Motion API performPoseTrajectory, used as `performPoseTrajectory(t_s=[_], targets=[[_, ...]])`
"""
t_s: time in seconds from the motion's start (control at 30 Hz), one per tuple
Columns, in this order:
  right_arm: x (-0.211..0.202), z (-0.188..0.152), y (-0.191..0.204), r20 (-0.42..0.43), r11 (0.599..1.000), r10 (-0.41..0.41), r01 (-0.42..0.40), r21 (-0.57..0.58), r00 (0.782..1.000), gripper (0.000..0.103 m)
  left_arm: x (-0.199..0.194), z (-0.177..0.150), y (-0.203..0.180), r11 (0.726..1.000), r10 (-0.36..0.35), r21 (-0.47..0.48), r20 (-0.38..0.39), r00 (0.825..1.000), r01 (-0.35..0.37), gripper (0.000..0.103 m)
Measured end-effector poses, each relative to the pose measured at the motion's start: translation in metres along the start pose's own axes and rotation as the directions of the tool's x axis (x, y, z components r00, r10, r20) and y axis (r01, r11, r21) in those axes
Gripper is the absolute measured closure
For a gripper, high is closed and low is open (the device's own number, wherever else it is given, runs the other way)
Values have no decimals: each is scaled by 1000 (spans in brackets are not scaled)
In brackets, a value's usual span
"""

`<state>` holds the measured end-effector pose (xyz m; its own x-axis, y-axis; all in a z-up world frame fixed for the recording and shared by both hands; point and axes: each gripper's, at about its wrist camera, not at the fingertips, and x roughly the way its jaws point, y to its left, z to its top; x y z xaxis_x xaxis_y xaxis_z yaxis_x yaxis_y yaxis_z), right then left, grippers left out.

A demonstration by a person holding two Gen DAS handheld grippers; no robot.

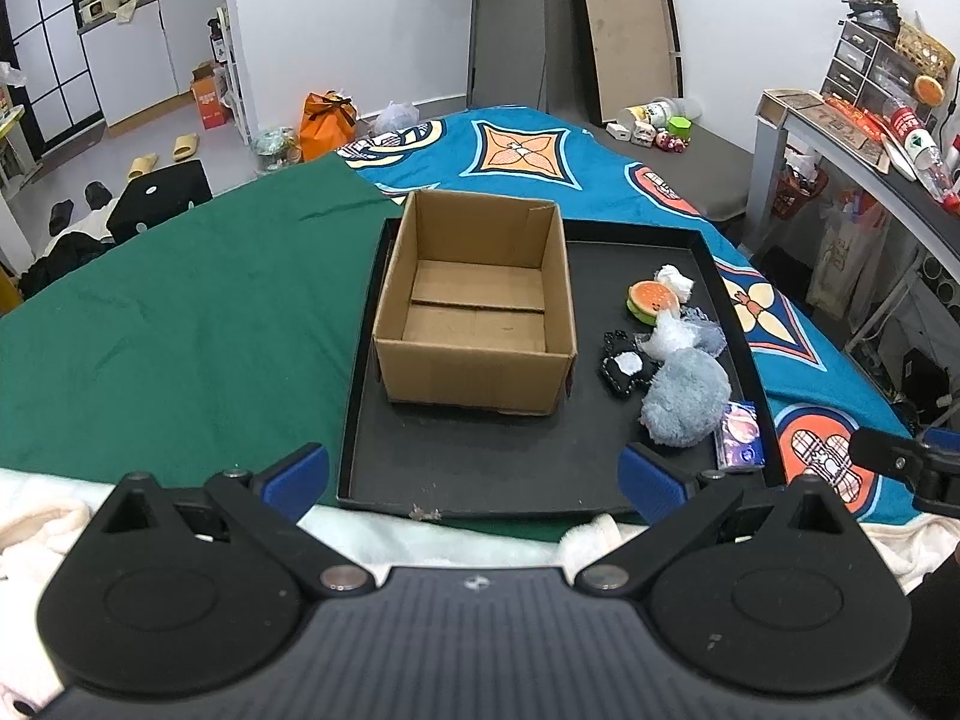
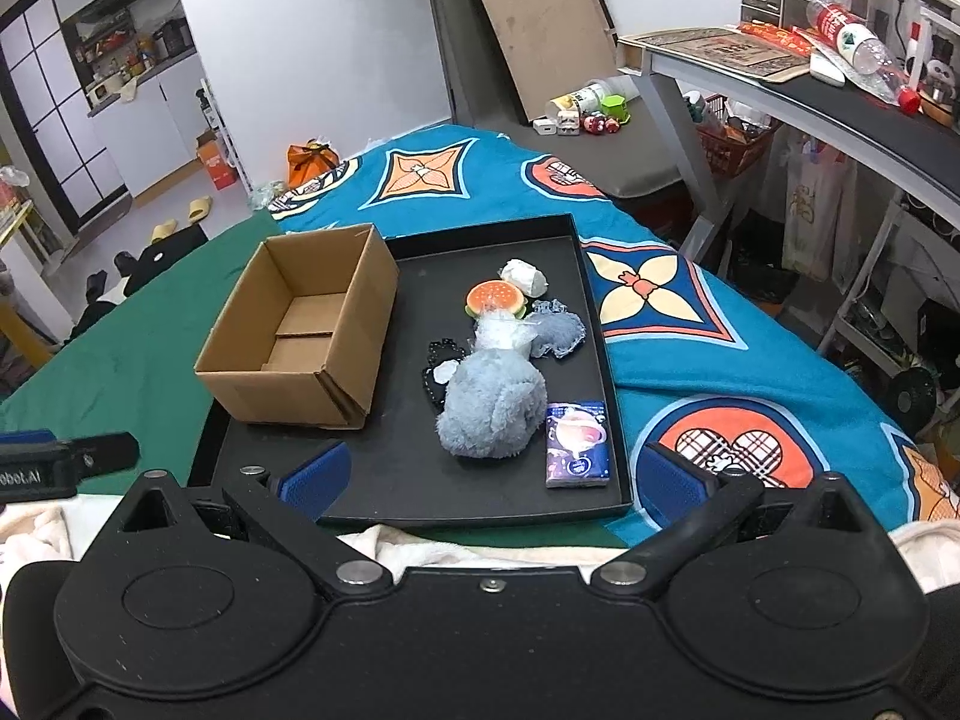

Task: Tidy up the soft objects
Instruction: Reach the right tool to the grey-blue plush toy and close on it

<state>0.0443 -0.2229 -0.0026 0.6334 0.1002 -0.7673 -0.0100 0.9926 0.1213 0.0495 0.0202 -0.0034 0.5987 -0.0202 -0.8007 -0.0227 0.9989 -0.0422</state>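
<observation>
An open cardboard box point(image 1: 474, 306) point(image 2: 300, 336) stands empty on the left of a black tray point(image 1: 480, 468) point(image 2: 408, 480). To its right lie soft things: a grey plush point(image 1: 687, 399) point(image 2: 489, 405), a burger toy point(image 1: 651, 301) point(image 2: 495, 298), a black knitted piece point(image 1: 624, 367) point(image 2: 441, 372), a crumpled clear bag point(image 1: 669, 339) point(image 2: 498, 333), a grey cloth point(image 1: 708, 333) point(image 2: 561, 330), a white wad point(image 1: 675, 282) point(image 2: 525, 277) and a tissue pack point(image 1: 743, 435) point(image 2: 579, 444). My left gripper point(image 1: 474, 480) and right gripper point(image 2: 498, 480) are both open and empty at the tray's near edge.
The tray lies on a bed with a green sheet point(image 1: 180, 324) and a blue patterned blanket point(image 2: 750, 324). A white fluffy blanket point(image 1: 420, 540) lies under the grippers. A desk point(image 2: 840, 114) stands at the right, clutter on the floor at the left.
</observation>
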Motion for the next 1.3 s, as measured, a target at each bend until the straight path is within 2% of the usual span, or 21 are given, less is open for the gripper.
performPoseTrajectory(t_s=[0.37,0.5,0.77,1.3], targets=[[18,15,-24,23,997,-17,15,81,1000,0,23,17,21,997,-17,-76,8,1000,18,1],[31,19,-26,-2,995,-5,5,104,1000,0,36,20,26,997,-17,-80,-5,1000,17,1],[52,25,-27,-42,992,15,-10,122,999,0,56,28,39,988,-30,-151,-2,1000,29,1],[115,29,-13,-128,992,27,-10,129,991,0,106,46,50,986,38,-161,-1,999,-38,3]])
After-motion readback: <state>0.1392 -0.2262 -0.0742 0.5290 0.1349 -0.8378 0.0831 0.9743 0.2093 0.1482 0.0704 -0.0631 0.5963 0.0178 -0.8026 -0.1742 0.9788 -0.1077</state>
